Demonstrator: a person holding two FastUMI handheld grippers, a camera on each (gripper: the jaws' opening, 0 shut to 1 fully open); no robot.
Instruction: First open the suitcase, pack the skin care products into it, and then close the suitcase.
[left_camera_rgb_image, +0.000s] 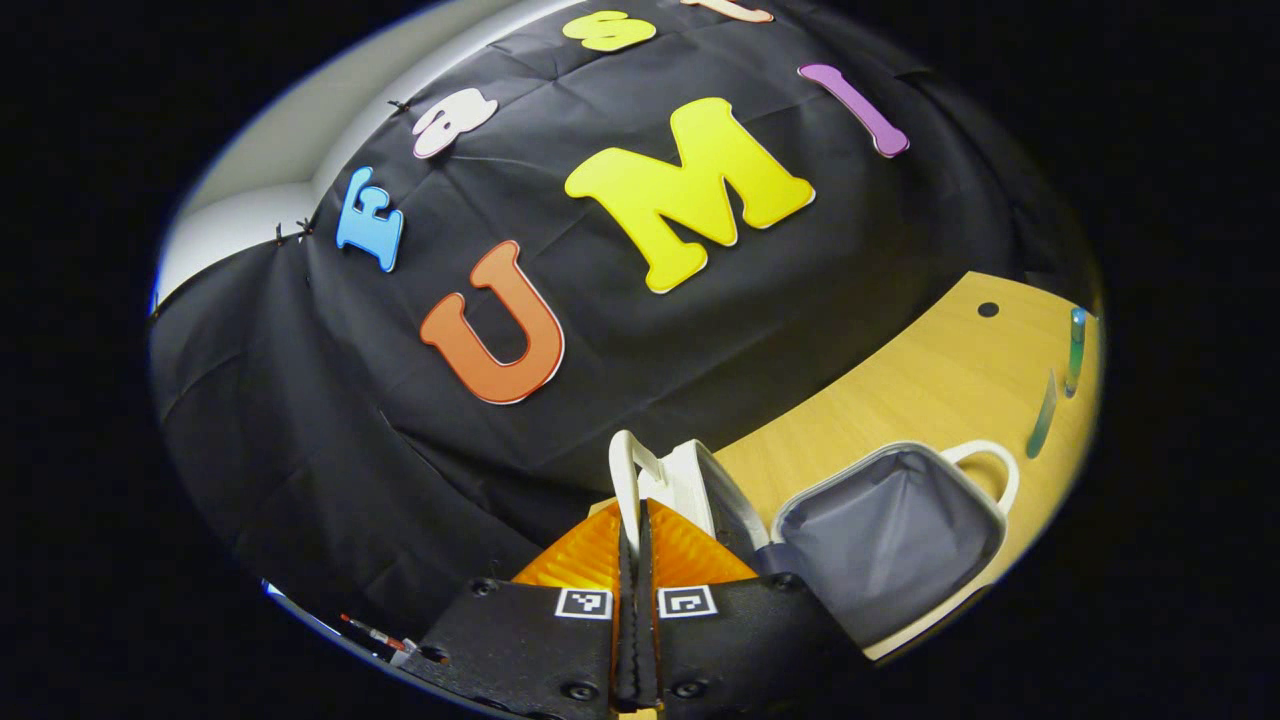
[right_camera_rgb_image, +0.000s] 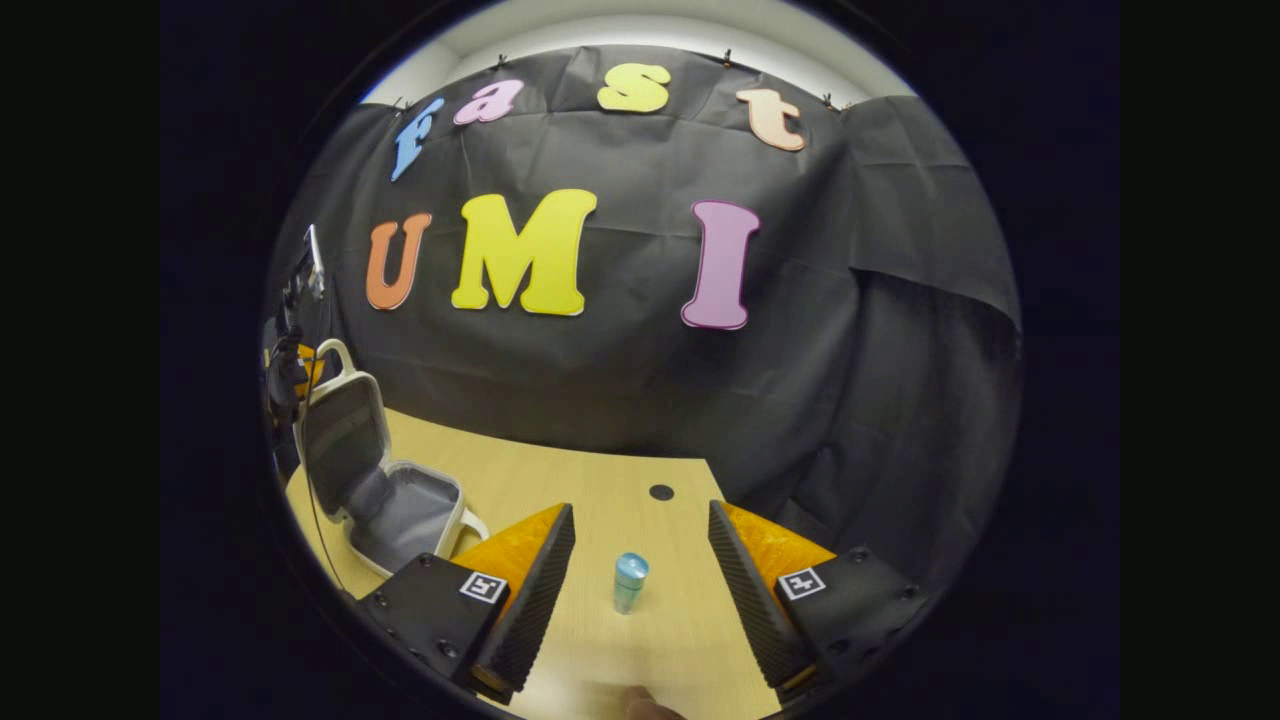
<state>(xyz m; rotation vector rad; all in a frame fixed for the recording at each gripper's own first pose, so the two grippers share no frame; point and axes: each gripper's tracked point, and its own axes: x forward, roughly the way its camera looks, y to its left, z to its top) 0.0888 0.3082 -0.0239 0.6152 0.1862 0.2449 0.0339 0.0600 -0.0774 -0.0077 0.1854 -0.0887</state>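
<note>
The small white suitcase (right_camera_rgb_image: 425, 545) lies open on the wooden table, its grey lining (left_camera_rgb_image: 890, 530) showing. The lid (right_camera_rgb_image: 345, 440) stands upright. My left gripper (left_camera_rgb_image: 635, 510) is shut on the lid's white handle (left_camera_rgb_image: 625, 465); in the right gripper view it shows at the far left (right_camera_rgb_image: 285, 375), beside the lid's top. A teal skin care bottle (right_camera_rgb_image: 630, 582) stands upright on the table, in the gap between the spread fingers of my open right gripper (right_camera_rgb_image: 640, 508), untouched. Two slim greenish tubes (left_camera_rgb_image: 1075, 350) (left_camera_rgb_image: 1040, 415) stand beyond the suitcase in the left gripper view.
The light wooden table (right_camera_rgb_image: 600, 470) ends at the black cloth wall. A small dark hole (right_camera_rgb_image: 661, 492) sits in the tabletop just past the bottle. The suitcase base has a second white handle (left_camera_rgb_image: 990, 470) on its far side.
</note>
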